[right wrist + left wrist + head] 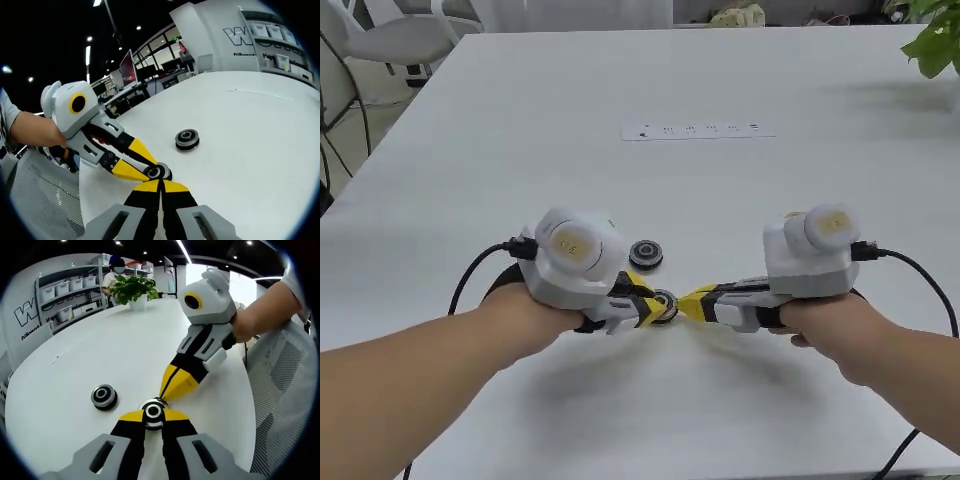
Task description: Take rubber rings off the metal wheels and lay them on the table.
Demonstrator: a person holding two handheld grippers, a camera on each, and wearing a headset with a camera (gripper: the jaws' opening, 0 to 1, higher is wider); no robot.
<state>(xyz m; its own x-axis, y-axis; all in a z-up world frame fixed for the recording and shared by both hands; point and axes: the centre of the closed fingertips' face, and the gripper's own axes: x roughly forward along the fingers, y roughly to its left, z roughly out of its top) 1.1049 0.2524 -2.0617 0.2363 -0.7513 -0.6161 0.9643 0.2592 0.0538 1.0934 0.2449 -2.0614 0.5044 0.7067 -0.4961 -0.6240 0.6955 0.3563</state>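
Observation:
A small metal wheel with a black rubber ring [664, 305] is just above the white table [720, 190], near its front edge. My left gripper [655, 305] is shut on this wheel [152, 412], one yellow tip on each side. My right gripper [692, 303] comes in from the opposite side with its jaws shut. Its tips [164, 393] touch the wheel's rim [157, 172]. Whether they pinch the ring I cannot tell. In the right gripper view the right gripper [160, 184] meets the left gripper [150, 169] at the wheel. A second ringed wheel [646, 253] [104, 396] [187, 139] lies flat just behind.
A flush socket strip [698, 130] is set into the table's middle. A green plant [940, 40] stands at the far right corner, and a chair [400, 35] beyond the far left corner. Black cables [470, 280] trail from both grippers.

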